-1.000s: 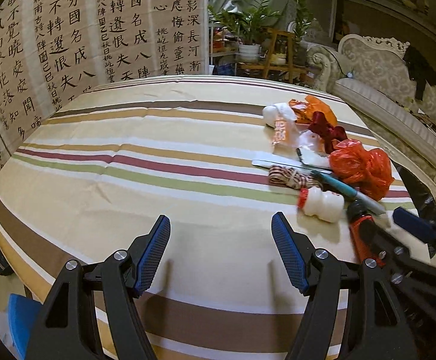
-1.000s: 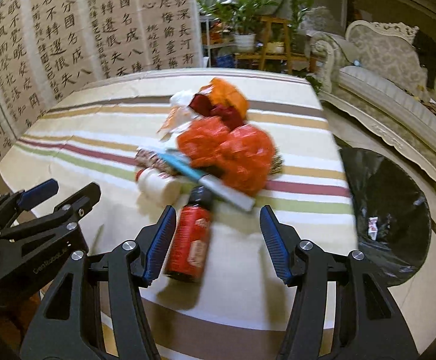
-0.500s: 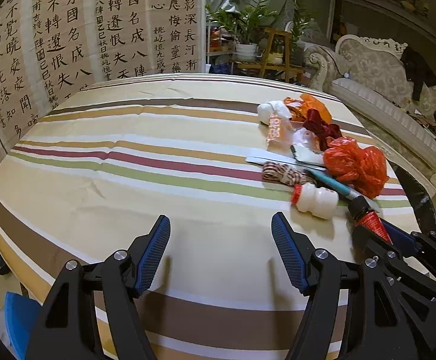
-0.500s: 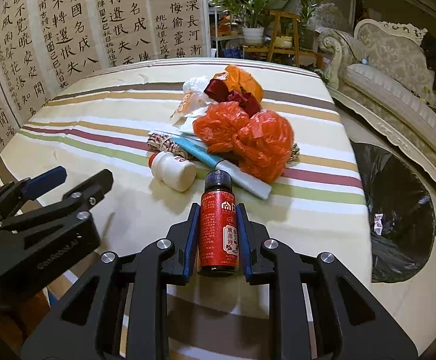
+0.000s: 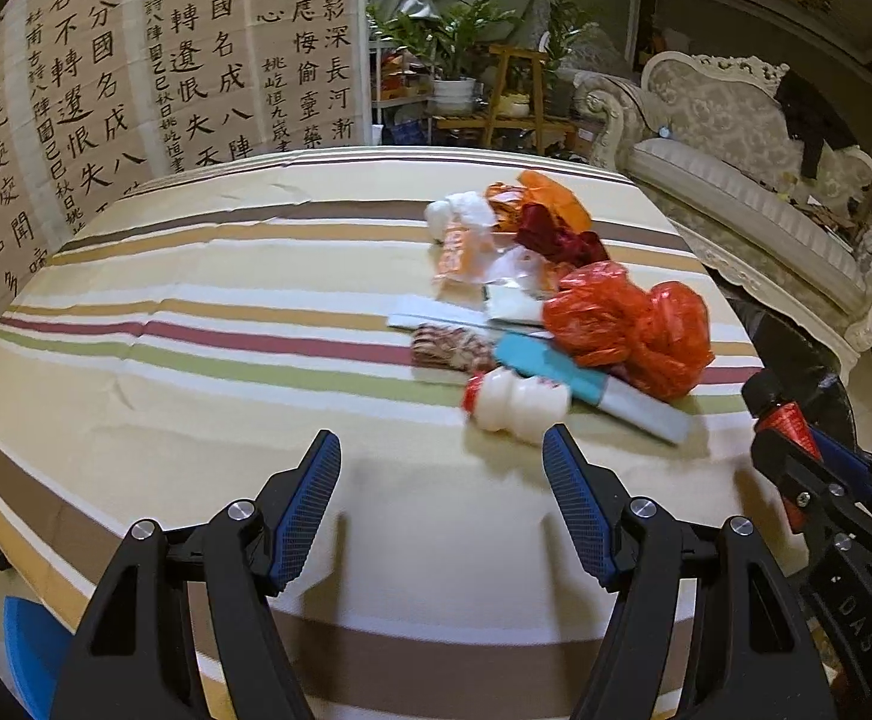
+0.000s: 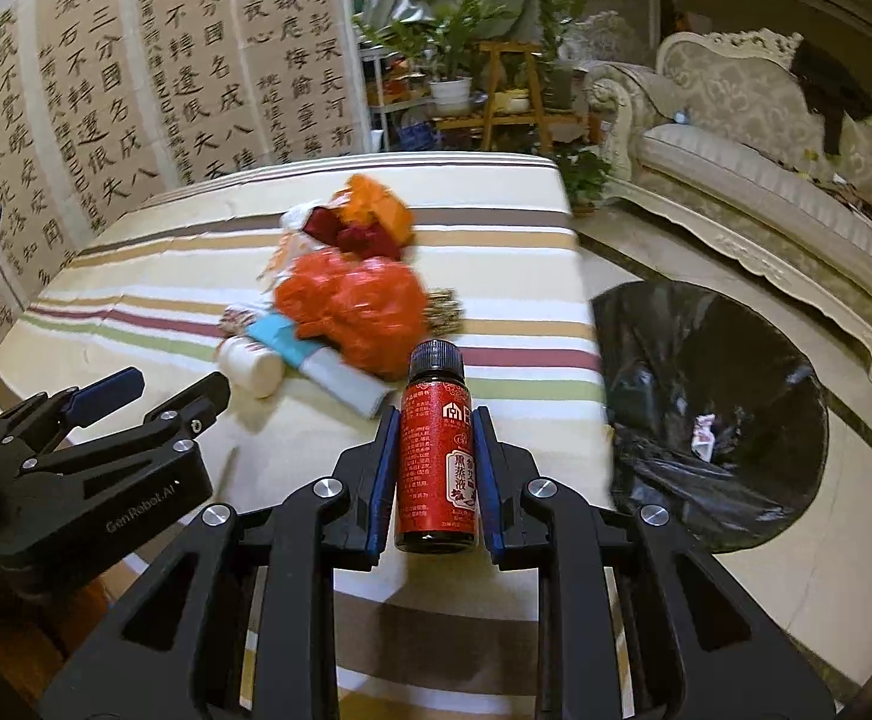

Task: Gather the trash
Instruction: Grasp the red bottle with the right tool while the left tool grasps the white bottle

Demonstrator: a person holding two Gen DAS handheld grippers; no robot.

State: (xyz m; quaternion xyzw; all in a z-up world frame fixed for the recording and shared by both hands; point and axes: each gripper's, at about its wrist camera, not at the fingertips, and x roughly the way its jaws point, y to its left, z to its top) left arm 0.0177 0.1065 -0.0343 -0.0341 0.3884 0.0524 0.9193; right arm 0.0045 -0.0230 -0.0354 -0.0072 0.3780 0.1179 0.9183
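Note:
My right gripper (image 6: 435, 420) is shut on a small red bottle (image 6: 436, 456) with a black cap, held above the table's near right edge. A black-lined trash bin (image 6: 712, 408) stands on the floor to its right. A pile of trash lies on the striped tablecloth: a red plastic bag (image 5: 628, 324), a white bottle (image 5: 517, 405), a blue-and-white tube (image 5: 592, 387) and orange wrappers (image 5: 550, 198). My left gripper (image 5: 442, 468) is open and empty over the cloth, just short of the white bottle. It also shows in the right wrist view (image 6: 154, 390).
The round table (image 5: 196, 276) has a striped cloth. A calligraphy screen (image 5: 136, 60) stands behind it on the left. A cream sofa (image 5: 754, 180) and potted plants (image 5: 454, 48) are at the back right. One scrap (image 6: 703, 435) lies in the bin.
My right gripper closed on the red bottle and lifted it, moving right toward the bin. My left gripper has drifted a little closer to the pile and stays open.

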